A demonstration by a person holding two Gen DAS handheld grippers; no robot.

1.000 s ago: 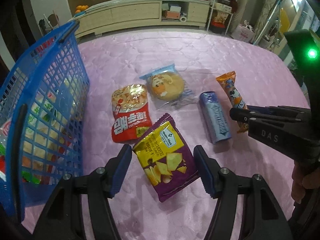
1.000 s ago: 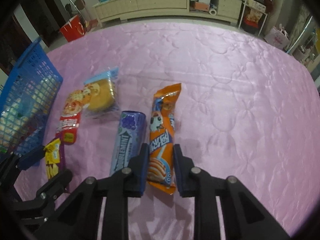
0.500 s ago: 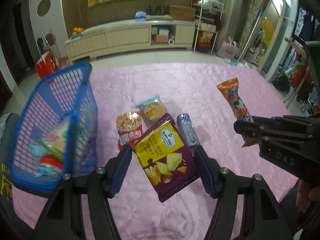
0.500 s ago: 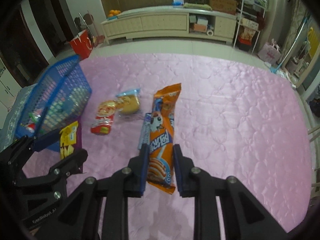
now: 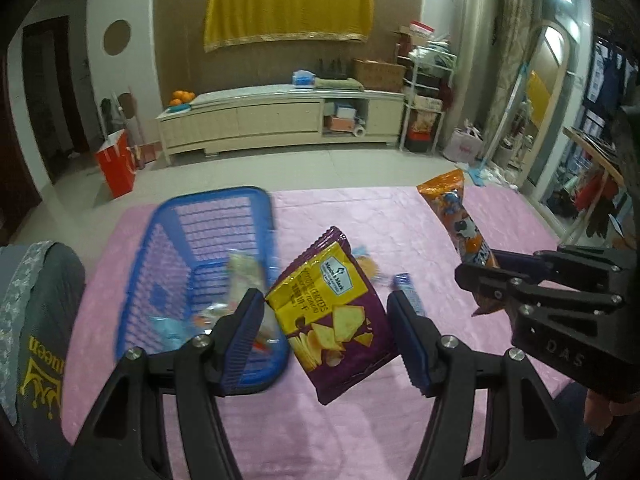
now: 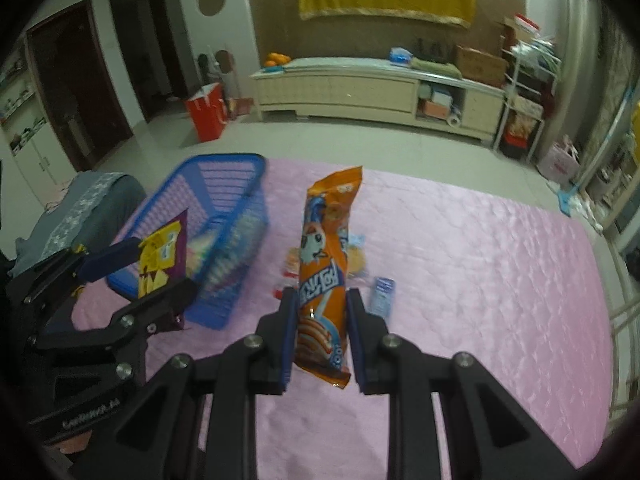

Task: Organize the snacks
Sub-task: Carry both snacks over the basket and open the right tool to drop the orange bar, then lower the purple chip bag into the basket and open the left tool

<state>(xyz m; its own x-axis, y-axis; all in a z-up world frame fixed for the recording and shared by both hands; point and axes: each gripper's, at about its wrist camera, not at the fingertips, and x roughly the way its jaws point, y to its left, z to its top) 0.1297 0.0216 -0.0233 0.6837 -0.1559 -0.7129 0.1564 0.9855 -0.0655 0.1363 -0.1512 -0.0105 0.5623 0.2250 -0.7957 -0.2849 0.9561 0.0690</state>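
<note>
A glossy purple and yellow cracker bag (image 5: 334, 316), flat with crimped ends, is pinched between the ribbed blue pads of the left gripper (image 5: 326, 330) and is held clear of the surface. A long, shiny orange snack wrapper (image 6: 323, 280) with a cartoon face is clamped upright by the right gripper (image 6: 320, 336), its jaws drawn narrowly together on the packet's lower half. A blue plastic lattice basket (image 5: 208, 236), rectangular with a rounded rim, is seen on the left part of a quilted pink satin cover (image 6: 480, 264); pale packets are blurred inside it. Between the basket and the open right side, a small blue packet (image 6: 382, 294) and some blurred wrappers are left lying on the cover. Beyond the cover's far edge, tiled floor, a red bag (image 6: 206, 110), a long cream sideboard (image 5: 280, 120) and a yellow cloth (image 5: 286, 10) on the brown wall are visible. The cover's right half is bare.
</note>
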